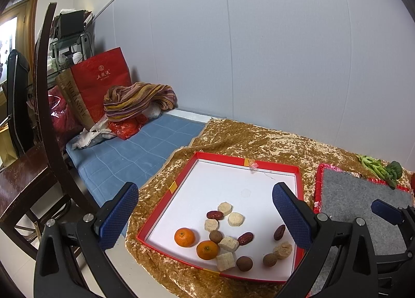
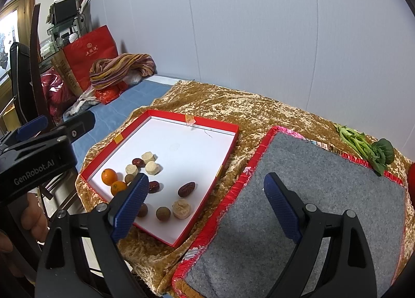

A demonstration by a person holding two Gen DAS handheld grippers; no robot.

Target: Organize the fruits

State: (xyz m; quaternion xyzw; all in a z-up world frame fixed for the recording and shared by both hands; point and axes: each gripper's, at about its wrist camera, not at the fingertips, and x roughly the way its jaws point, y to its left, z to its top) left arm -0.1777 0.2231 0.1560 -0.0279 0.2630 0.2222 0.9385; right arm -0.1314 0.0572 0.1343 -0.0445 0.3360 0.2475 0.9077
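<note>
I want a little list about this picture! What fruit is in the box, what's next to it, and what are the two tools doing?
box: shallow red cardboard box with white floor, on a gold crushed-velvet cloth
fruit inside: two small orange mandarins, three dark red dates, three brown round longans, pale beige chunks
beside box: grey felt mat with red trim, nothing on it
beyond mat: green leafy vegetable
left tool: open, holding nothing
right tool: open, holding nothing
</note>
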